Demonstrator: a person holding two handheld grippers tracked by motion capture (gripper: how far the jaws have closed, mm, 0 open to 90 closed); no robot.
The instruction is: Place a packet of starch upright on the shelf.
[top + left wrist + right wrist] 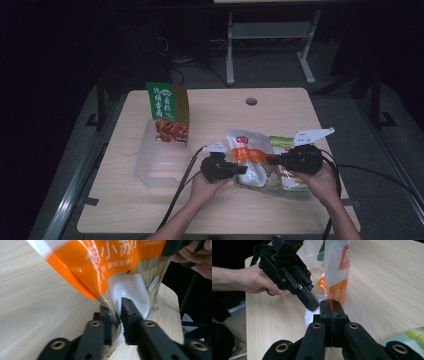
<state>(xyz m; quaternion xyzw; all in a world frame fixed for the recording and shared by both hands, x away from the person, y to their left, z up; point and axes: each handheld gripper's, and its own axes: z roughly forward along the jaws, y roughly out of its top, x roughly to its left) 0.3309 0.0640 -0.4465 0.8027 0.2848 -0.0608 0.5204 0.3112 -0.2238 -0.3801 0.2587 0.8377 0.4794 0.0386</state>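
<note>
Tongs on both sides are clamped on the orange pouch (pixel 252 155), which is held just above the worktop (pixel 125 210) near its front right. Left tongs (pixel 119 312) pinch the thin film at the pouch's lower edge, right where the white powder bulges. Right tongs (pixel 331 305) are closed flat on the opposite orange edge, with the other tool close beside them.

Now the risk, as I read it: two grips on opposite edges of a slack bag mean any pull apart loads the seam. If the hands drift away from each other too sharply, the film could tear or slip out of one pinch, and powder could spill across the worktop. The green packet (pixel 285 145) lies right behind the pouch and could get dragged. The clear bin (pixel 157 160) with its tall green bag (pixel 169 111) stands well off to the left.
</note>
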